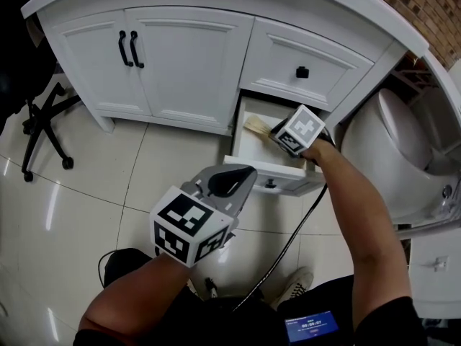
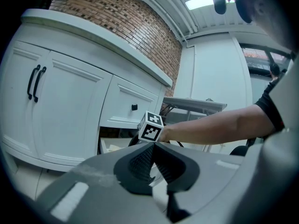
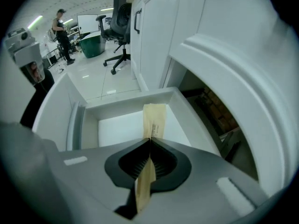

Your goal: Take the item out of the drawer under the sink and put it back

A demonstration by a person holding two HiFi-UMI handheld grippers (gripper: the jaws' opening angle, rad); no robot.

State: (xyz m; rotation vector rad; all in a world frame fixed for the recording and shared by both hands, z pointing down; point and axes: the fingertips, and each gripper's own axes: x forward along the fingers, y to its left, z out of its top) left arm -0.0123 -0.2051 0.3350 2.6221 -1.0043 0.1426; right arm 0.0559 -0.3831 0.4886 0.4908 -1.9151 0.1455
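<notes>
A white drawer (image 1: pixel 253 166) stands pulled out under the sink cabinet. My right gripper (image 1: pixel 277 132) reaches into it, shut on a flat tan paper packet (image 3: pixel 154 118) that sticks out ahead of the jaws over the drawer's white floor (image 3: pixel 117 127). The packet's far end (image 1: pixel 256 125) shows in the head view inside the drawer. My left gripper (image 1: pixel 234 182) hangs lower left of the drawer, above the floor tiles, shut with nothing in it. Its own view shows the shut jaws (image 2: pixel 152 146) pointing toward the drawer and the right gripper's marker cube (image 2: pixel 151 127).
Above the open drawer sits a shut drawer with a black knob (image 1: pixel 302 71). White cabinet doors with black handles (image 1: pixel 130 48) stand to the left. A white toilet (image 1: pixel 403 150) is at the right, an office chair base (image 1: pixel 43 125) at the left. A black cable (image 1: pixel 288 240) trails down.
</notes>
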